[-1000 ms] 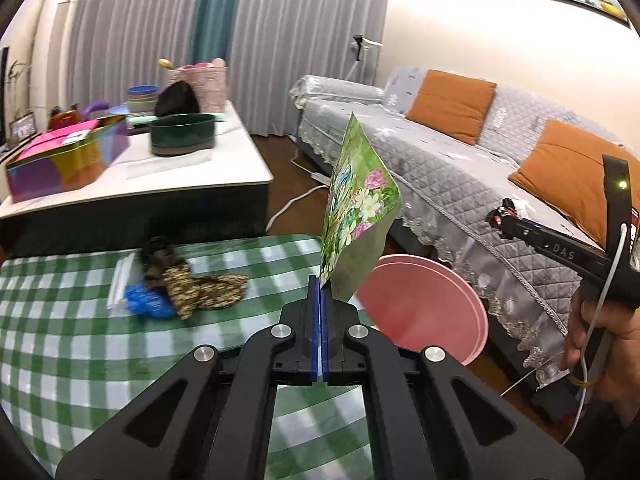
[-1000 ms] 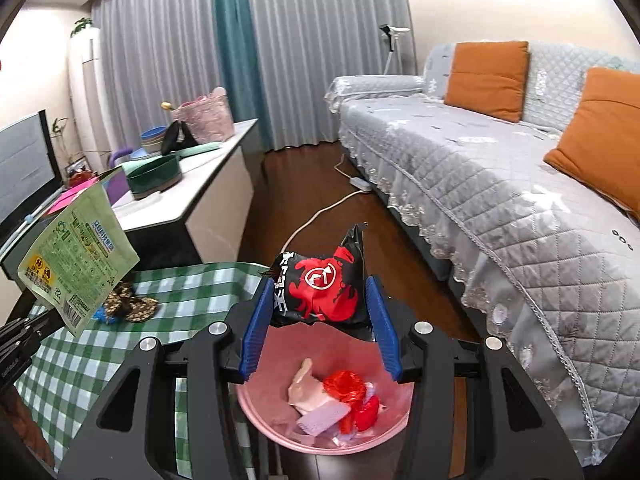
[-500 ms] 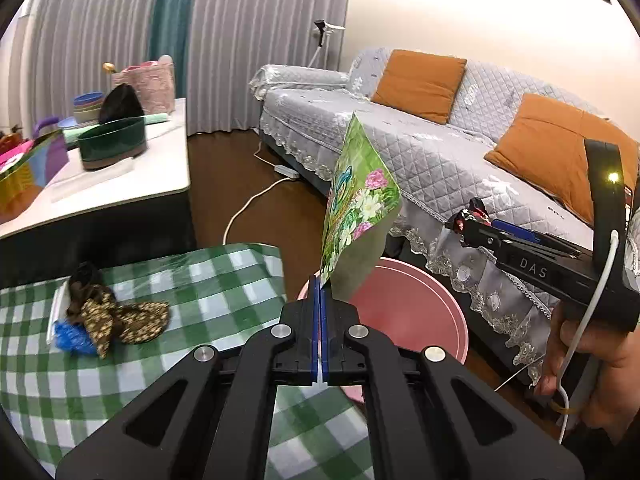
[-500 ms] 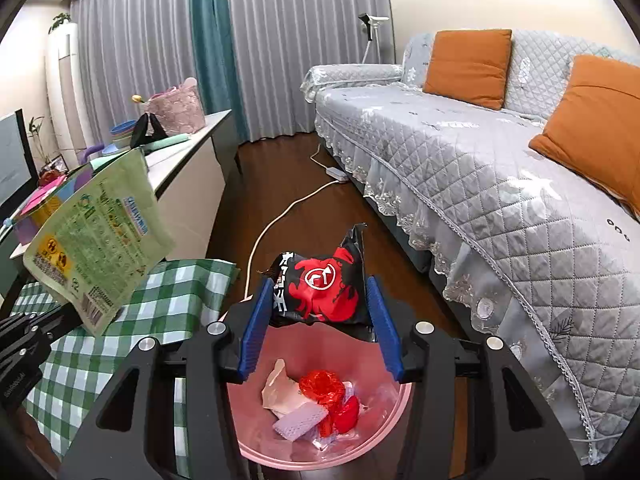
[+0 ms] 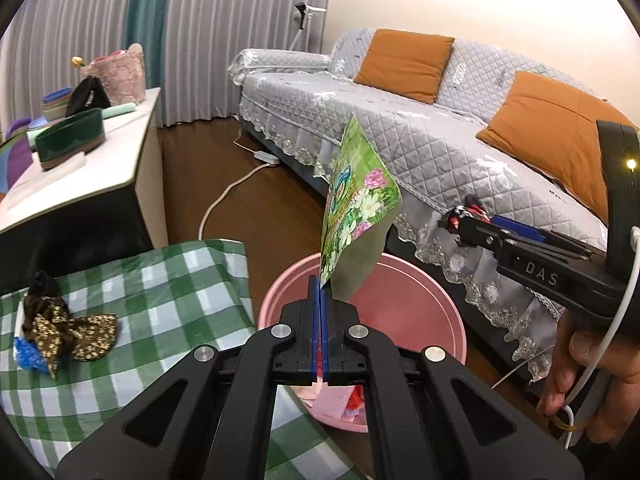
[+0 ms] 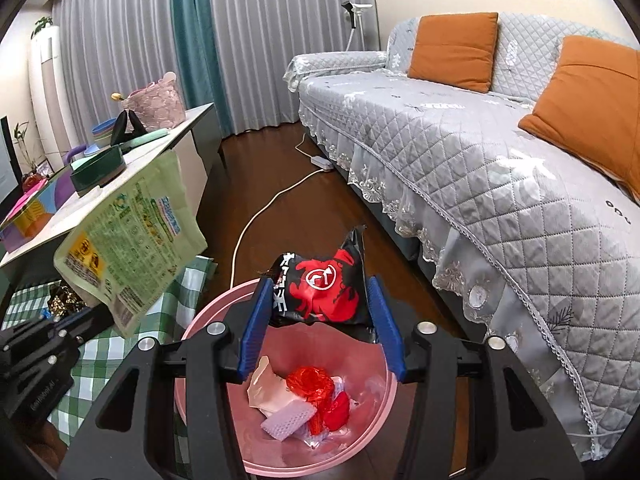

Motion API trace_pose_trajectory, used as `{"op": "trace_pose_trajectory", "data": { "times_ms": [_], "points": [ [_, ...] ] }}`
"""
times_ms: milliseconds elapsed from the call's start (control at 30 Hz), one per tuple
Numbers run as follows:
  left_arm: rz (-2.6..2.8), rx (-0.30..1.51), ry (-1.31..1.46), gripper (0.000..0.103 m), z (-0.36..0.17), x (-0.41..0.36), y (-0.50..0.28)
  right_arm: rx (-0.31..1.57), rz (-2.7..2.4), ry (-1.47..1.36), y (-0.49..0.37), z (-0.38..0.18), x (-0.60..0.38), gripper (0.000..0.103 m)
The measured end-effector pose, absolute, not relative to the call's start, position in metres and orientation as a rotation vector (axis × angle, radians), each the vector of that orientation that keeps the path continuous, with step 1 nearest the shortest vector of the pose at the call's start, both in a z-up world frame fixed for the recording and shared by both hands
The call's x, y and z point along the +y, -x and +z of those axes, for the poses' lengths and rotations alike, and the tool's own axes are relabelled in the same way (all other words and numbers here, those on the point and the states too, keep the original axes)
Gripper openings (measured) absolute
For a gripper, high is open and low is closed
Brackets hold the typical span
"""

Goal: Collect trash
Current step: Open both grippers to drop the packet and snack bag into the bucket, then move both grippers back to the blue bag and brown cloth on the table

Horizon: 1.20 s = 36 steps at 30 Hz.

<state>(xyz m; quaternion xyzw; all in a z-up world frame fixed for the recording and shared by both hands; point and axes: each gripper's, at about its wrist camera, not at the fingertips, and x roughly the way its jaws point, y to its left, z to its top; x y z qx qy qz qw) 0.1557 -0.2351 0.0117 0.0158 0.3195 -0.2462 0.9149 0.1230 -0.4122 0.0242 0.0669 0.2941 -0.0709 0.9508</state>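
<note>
My left gripper [image 5: 320,280] is shut on the bottom edge of a green flowered pouch [image 5: 356,208], which stands upright over the near rim of the pink bin [image 5: 420,300]. The right wrist view shows that pouch's printed back [image 6: 128,240] at the left. My right gripper [image 6: 320,296] hangs over the bin [image 6: 372,420]. A red and black snack bag [image 6: 320,280] sits between its blue pads [image 6: 256,320]. The jaws are opening, and both pads still touch the bag. Several wrappers [image 6: 312,396] lie in the bin's bottom.
A low table with a green checked cloth [image 5: 160,280] lies left of the bin and carries a leopard-print cloth [image 5: 68,328]. A grey sofa [image 5: 440,140] runs along the right. A white cabinet [image 5: 80,168] stands behind, and a white cord [image 5: 228,196] crosses the floor.
My left gripper has carried the green pouch to the right, from over the checked table to over the bin's rim. The right gripper has sunk slightly toward the bin, still with the snack bag.
</note>
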Motion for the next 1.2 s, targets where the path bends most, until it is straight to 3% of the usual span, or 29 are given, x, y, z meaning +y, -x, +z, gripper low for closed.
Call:
{"op": "trace_pose_trajectory", "data": {
  "times_ms": [67,133,233,1000,1200],
  "points": [
    [-0.530,0.670,-0.035,0.001,0.009,-0.239,-0.156,0.602,-0.155,-0.139,-0.123,0.024,-0.412,0.065],
    [-0.543,0.664,-0.035,0.003,0.009,-0.239,-0.153,0.601,-0.165,-0.147,-0.123,0.024,-0.414,0.070],
    [-0.542,0.654,-0.040,0.019,0.010,-0.237,-0.149,0.601,-0.175,-0.154,-0.123,0.024,-0.416,0.072],
    [-0.383,0.631,0.020,0.019,0.031,-0.122,-0.084,0.550,-0.052,-0.156,-0.108,0.050,-0.362,0.072],
    [-0.311,0.620,0.042,0.020,0.022,-0.086,-0.077,0.551,0.028,-0.118,-0.105,0.049,-0.330,0.064]
  ]
}}
